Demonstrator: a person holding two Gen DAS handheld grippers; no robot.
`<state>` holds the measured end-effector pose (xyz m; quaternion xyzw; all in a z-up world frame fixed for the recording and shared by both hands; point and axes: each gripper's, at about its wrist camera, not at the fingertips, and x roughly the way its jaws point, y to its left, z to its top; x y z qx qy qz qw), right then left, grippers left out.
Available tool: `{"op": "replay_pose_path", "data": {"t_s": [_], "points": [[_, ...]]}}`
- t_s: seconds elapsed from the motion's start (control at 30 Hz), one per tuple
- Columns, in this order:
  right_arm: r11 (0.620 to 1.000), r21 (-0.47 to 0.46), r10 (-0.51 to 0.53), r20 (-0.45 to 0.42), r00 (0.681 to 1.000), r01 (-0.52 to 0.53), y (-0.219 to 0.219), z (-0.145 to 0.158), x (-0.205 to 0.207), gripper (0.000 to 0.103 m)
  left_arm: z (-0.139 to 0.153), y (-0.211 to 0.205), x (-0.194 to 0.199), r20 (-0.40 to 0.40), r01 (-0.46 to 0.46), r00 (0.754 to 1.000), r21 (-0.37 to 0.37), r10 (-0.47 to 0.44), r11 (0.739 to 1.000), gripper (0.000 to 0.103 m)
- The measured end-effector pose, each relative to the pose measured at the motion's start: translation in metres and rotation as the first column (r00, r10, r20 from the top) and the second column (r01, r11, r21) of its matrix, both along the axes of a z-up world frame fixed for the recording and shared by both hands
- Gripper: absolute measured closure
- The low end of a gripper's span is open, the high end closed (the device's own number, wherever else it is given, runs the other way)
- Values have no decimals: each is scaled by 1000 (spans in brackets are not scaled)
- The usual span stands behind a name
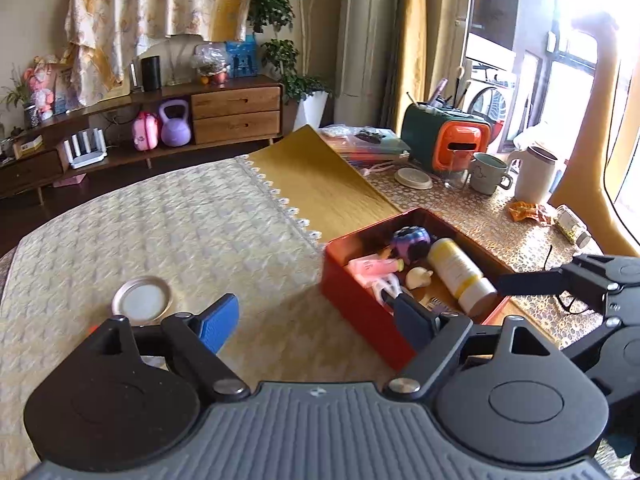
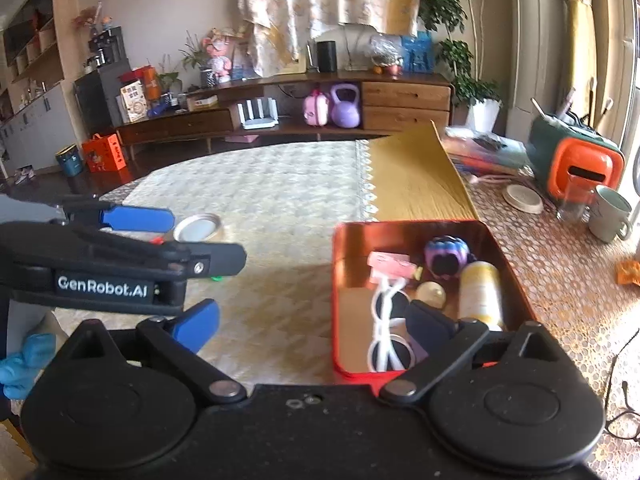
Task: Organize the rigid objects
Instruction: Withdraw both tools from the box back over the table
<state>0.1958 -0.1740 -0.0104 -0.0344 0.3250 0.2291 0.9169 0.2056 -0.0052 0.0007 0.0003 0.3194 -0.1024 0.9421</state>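
White "GenRobot.AI" lettering, left claw [image 2: 178, 236], open

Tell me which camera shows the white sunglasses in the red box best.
The right wrist view: the white sunglasses lie nearly whole in the red box, both lenses visible. The left wrist view shows only a bit of white frame, behind a gripper finger.

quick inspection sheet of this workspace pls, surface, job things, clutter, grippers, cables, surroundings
surface: patterned tablecloth over the table.
job's things: red tin holding white sunglasses, bottle, purple toy, pink pack; round lid on the cloth outside.
clutter: mug, orange box, wrapper.
grippers: left gripper and right gripper open, empty.
cables: thin black cord at the table's right.
surroundings: sideboard, kettlebell, plant.
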Motion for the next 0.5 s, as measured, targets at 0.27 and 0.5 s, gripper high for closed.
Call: {"op": "replay_pose_path", "data": {"t_s": [0.27,0.5], "points": [[998,-19,52,20,998,-52,28,-5,-6,0,-8,52,-20,10,-97,995,13,97,995,17],[994,-11,108,3,994,-108,52,-10,-2,0,-24,107,-24,-29,-205,978,20,205,979,17]]}}
